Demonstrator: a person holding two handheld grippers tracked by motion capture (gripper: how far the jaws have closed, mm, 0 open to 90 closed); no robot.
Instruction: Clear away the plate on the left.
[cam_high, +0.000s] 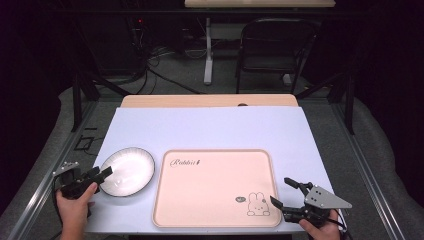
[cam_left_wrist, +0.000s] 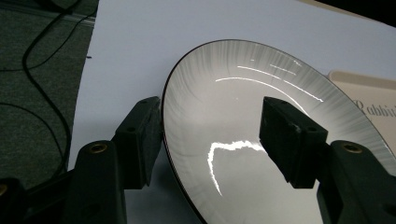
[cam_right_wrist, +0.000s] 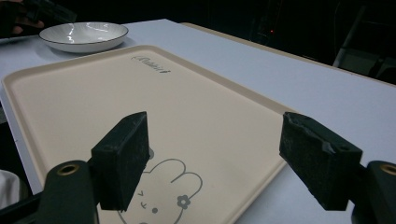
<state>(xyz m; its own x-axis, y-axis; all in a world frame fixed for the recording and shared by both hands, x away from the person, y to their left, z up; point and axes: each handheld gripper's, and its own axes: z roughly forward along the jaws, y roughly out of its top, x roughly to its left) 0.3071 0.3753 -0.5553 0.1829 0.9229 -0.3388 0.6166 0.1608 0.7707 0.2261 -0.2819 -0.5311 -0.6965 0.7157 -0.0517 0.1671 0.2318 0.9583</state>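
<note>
Plate (cam_high: 126, 171) sits on white table cover (cam_high: 210, 127), near left, just beside pink tray (cam_high: 216, 187). Left gripper (cam_high: 100, 175) jaws spread, straddling plate's near-left rim (one jaw outside rim, other over bowl), not clamped. Right gripper (cam_high: 284, 192) jaws wide apart, empty, over tray's near right corner by rabbit drawing (cam_high: 257, 204).

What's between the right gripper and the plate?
The pink rabbit tray spans that stretch, nothing on it. High view shows it, from the right gripper to the plate.
</note>
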